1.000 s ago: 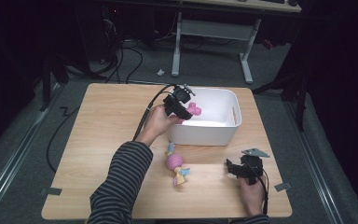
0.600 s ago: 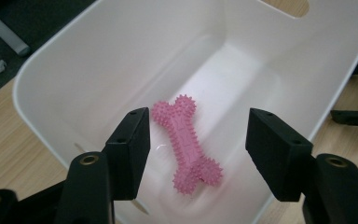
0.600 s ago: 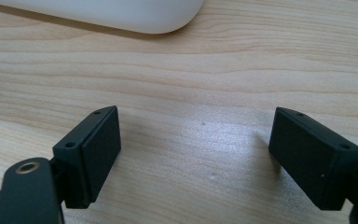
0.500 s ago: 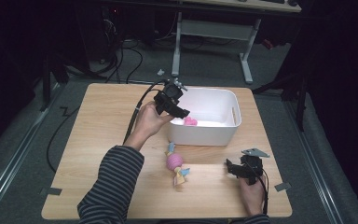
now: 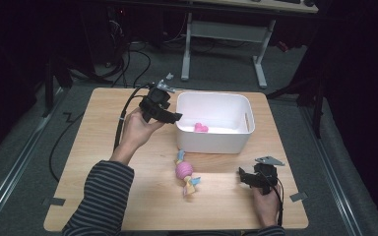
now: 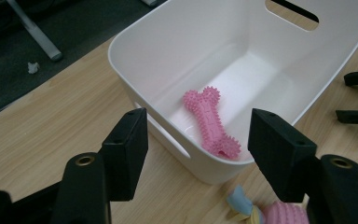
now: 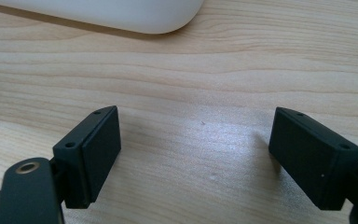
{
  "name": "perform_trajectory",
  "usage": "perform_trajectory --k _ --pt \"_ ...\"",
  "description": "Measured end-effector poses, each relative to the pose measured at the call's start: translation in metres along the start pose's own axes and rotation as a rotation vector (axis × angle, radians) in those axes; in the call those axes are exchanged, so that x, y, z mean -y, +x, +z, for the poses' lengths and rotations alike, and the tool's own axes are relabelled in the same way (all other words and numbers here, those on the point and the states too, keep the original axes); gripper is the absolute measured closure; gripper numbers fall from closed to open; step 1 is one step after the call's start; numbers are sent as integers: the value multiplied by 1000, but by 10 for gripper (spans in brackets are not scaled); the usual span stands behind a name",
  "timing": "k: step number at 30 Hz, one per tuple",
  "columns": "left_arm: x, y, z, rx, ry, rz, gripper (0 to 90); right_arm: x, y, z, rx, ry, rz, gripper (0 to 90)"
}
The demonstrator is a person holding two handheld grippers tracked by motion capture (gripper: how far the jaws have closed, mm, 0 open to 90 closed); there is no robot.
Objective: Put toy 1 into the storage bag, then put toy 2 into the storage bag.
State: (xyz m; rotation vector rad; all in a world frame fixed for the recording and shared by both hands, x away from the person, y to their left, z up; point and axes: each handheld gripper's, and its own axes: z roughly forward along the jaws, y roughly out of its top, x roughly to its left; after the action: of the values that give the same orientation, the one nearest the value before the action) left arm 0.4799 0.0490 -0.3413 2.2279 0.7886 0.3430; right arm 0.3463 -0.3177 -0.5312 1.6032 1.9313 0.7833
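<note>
Rope toy (image 6: 265, 212): cut off by the lower edge of the left gripper view.
White bin (image 7: 121, 14): cropped at the right gripper view's upper edge.

I see a wooden counter (image 5: 103, 162), a grey floor (image 5: 24, 147) and a white desk frame (image 5: 224, 34) behind.

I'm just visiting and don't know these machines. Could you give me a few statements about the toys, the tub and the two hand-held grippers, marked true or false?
1. The pink bone toy lies inside the white tub. True.
2. The left gripper grips the bone. False: its jaws are open and empty, left of the tub.
3. The pink ball rope toy lies in the tub. False: it lies on the table in front of it.
4. The right gripper is open above bare wood. True.
</note>
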Motion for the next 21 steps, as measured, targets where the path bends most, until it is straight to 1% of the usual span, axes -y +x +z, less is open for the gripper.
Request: perform_trajectory --k 3,5,9,10,12,13,15,16,19,21 --pt "6 2 -4 -15 4 9 380 0 0 0 0 0 0 166" --pt "10 3 -7 -14 -4 2 380 0 0 0 0 0 1 166" --pt "19 6 -11 -26 -7 -5 379 0 0 0 1 0 1 166" --pt "21 7 -12 -37 1 -3 376 0 0 0 1 0 1 166" --pt "24 5 -15 -79 17 22 375 0 0 0 1 0 1 166" --pt "26 5 -16 -76 12 23 375 0 0 0 2 0 2 166" --pt "31 6 -20 -71 -2 11 376 0 0 0 3 0 3 166" --pt "33 7 -21 -73 0 13 376 0 0 0 3 0 3 166" --pt "42 9 -24 -79 3 3 375 0 0 0 3 0 3 166" --pt "48 11 -26 -82 -3 -11 375 0 0 0 3 0 3 166"
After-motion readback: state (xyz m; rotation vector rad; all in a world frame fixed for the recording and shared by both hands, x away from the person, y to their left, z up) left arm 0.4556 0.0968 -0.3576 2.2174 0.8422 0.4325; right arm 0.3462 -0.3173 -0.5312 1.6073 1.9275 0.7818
